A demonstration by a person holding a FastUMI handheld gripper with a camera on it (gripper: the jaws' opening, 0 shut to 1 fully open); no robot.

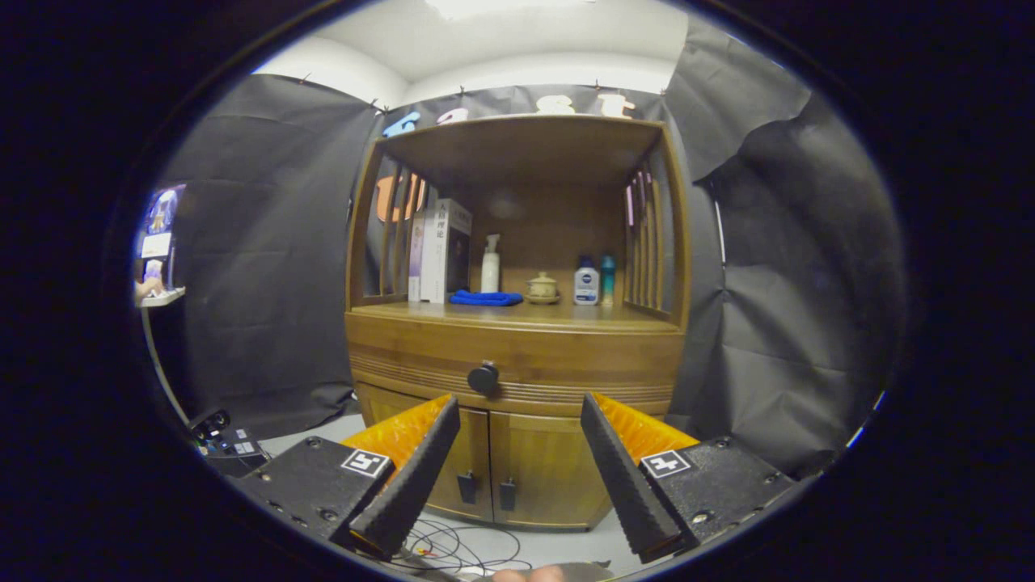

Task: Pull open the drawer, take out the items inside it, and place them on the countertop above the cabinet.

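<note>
Gripper (519,404): standing wide open, grasping nothing, aiming at the lower front of the cabinet from a short way off.
Fingers (420,469): framing the pair of lower doors, tips reaching up to just under the drawer front.
Cabinet (517,420): wooden, standing on the floor against the black cloth wall, slatted sides rising to a flat top board.
Drawer (517,364): sitting fully closed beneath the countertop, grooved band running along its lower edge.
Drawer knob (483,377): dark and round, projecting from the middle of the drawer front, lying just above and between the fingertips.
Lower doors (517,461): closed, two small dark pulls hanging side by side at the centre seam.
Countertop (517,314): carrying, from one side to the other, upright books (441,250), a folded blue cloth (485,298), a white spray bottle (490,264), a small lidded jar (542,287), a white-and-blue lotion bottle (586,284) and a teal bottle (607,279).
Floor (566,541): pale grey, loose cables (453,550) trailing just ahead of the cabinet base.
Room: draped in creased black cloth (267,267), white ceiling showing above.
</note>
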